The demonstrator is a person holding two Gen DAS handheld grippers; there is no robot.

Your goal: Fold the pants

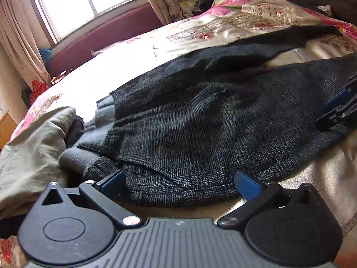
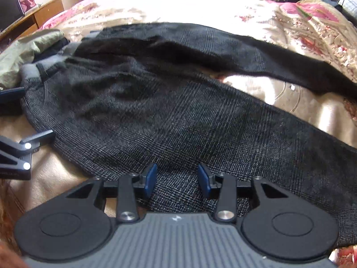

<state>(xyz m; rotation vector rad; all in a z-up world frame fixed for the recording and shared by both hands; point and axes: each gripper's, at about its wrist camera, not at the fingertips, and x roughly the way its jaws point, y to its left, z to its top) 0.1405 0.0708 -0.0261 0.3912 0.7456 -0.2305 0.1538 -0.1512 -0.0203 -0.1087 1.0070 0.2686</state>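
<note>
Currently, the pants (image 2: 178, 116) lie flat on the bed (image 2: 189, 4). Left gripper (image 1: 180, 183) is spread wide at the waist hem. Right gripper (image 2: 176, 179) is released above one leg.

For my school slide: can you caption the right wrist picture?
Open right gripper over dark checked pants spread on a flowery bed.

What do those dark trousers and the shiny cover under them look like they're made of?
The pants look like a thick woven or knitted wool-like cloth: matte dark grey with a fine pale check and a slightly fuzzy surface. The grey waistband looks like ribbed knit. The bedspread looks like satin or a similar smooth synthetic: it gleams in the window light and carries a flower pattern.
</note>
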